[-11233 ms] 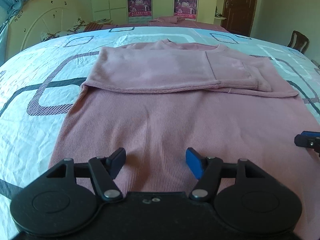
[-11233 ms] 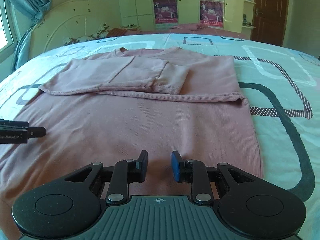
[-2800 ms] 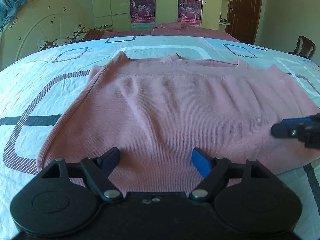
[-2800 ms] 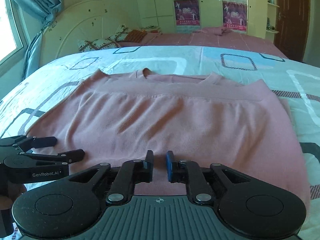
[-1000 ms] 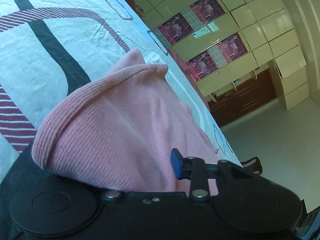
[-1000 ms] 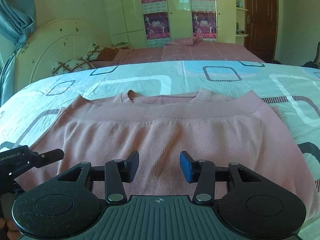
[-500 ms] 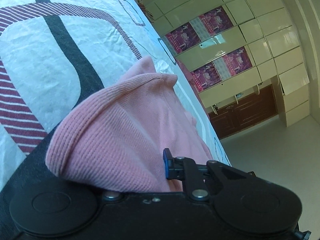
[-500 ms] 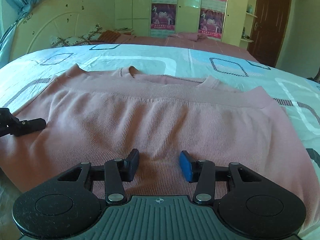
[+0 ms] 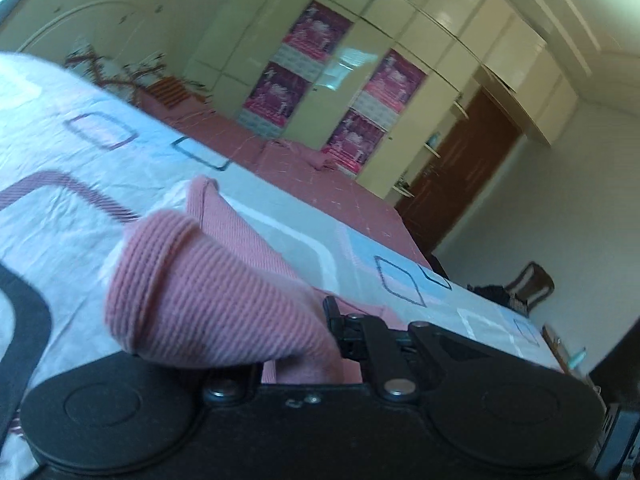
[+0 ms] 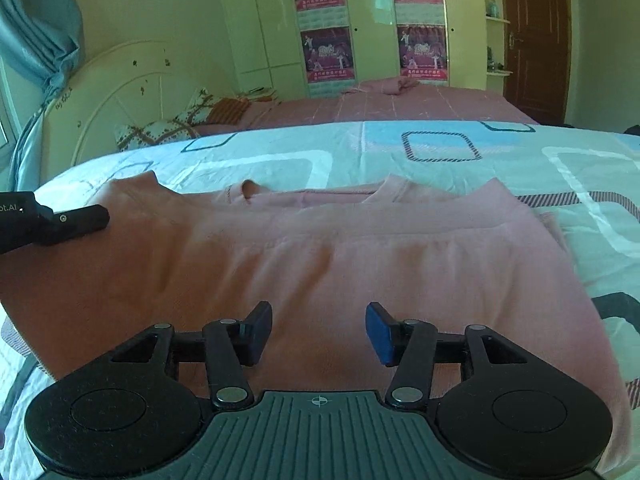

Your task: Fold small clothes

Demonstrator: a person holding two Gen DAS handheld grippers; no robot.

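Note:
A pink knit sweater (image 10: 360, 264), folded in half, lies across the patterned bedsheet (image 10: 460, 168). My left gripper (image 9: 312, 344) is shut on the sweater's left edge (image 9: 192, 296); the cloth bunches over its left finger and hides it. In the right wrist view the left gripper (image 10: 68, 220) shows at the sweater's left side, lifting that edge. My right gripper (image 10: 318, 332) is open and empty, low over the sweater's near edge.
A white headboard (image 10: 120, 100) and pillows (image 10: 160, 132) stand at the back left. A second bed with a pink cover (image 10: 400, 100) lies behind. A wardrobe with posters (image 10: 360, 20), a brown door (image 10: 536, 40) and a chair (image 9: 528, 284) are further off.
My left gripper has closed on the sweater's left edge and lifted it, tilting upward. My right gripper has opened wider and stays over the near edge.

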